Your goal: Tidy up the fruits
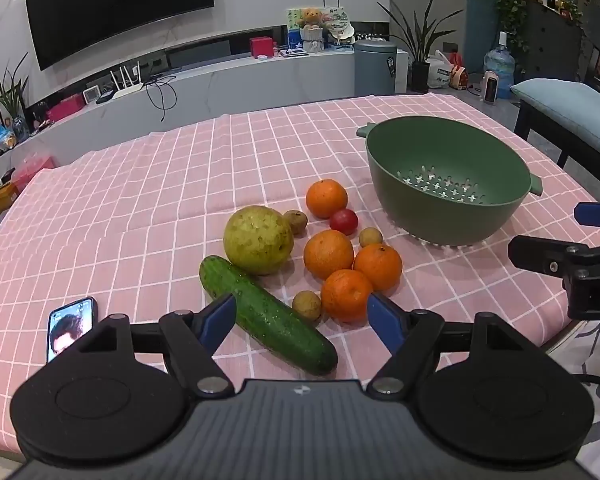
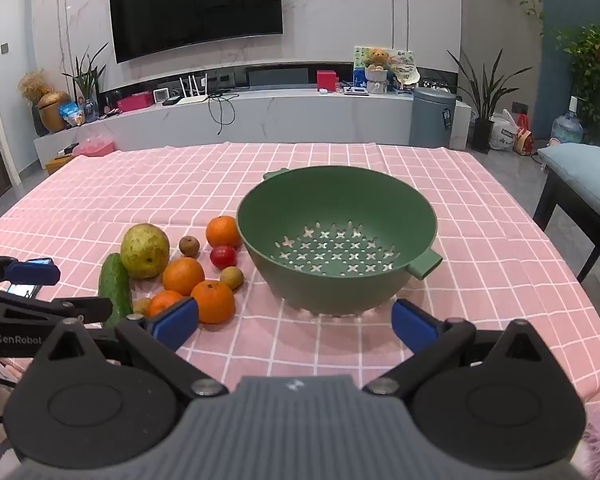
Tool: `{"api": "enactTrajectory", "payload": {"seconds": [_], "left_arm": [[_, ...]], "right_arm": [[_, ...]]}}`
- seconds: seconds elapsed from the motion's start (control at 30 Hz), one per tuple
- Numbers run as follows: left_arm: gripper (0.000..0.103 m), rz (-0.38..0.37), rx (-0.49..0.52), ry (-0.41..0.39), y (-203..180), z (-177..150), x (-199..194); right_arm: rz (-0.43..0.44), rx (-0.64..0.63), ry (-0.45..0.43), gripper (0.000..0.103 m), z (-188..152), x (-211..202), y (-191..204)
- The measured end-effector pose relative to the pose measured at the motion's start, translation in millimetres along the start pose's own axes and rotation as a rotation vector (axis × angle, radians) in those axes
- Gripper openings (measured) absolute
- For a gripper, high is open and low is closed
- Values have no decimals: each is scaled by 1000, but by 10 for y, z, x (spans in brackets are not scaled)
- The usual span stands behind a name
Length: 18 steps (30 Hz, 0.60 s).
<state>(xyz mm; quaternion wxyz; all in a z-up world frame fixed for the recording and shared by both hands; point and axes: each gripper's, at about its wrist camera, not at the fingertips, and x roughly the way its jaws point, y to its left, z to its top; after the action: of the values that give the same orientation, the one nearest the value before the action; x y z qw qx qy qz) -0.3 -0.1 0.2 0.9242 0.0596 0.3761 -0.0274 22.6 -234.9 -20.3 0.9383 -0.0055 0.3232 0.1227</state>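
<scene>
A pile of fruit lies on the pink checked tablecloth (image 1: 140, 208): a green cucumber (image 1: 266, 314), a large yellow-green pear (image 1: 258, 239), several oranges (image 1: 328, 254), a red tomato (image 1: 343, 221) and small brown fruits (image 1: 306, 305). An empty green colander (image 1: 446, 178) stands to their right. My left gripper (image 1: 302, 322) is open and empty, hovering over the cucumber's near end. My right gripper (image 2: 294, 322) is open and empty, just in front of the colander (image 2: 336, 240), with the fruit pile (image 2: 182, 274) to its left.
A phone (image 1: 70, 324) with a lit screen lies on the cloth left of the cucumber. A chair with a blue cushion (image 2: 588, 184) stands at the table's right side. A TV console (image 2: 260, 108) runs along the far wall.
</scene>
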Motion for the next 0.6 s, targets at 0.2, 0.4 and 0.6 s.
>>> {"api": "enactTrajectory", "payload": {"seconds": [0.2, 0.4, 0.6], "left_arm": [[88, 0, 7, 9, -30, -46, 4], [88, -19, -24, 30, 46, -25, 36], [88, -22, -29, 33, 44, -30, 48]], "right_arm": [[-6, -3, 0, 99, -12, 19, 17], [-3, -4, 23, 99, -6, 89, 21], [-7, -17, 27, 99, -38, 65, 37]]}}
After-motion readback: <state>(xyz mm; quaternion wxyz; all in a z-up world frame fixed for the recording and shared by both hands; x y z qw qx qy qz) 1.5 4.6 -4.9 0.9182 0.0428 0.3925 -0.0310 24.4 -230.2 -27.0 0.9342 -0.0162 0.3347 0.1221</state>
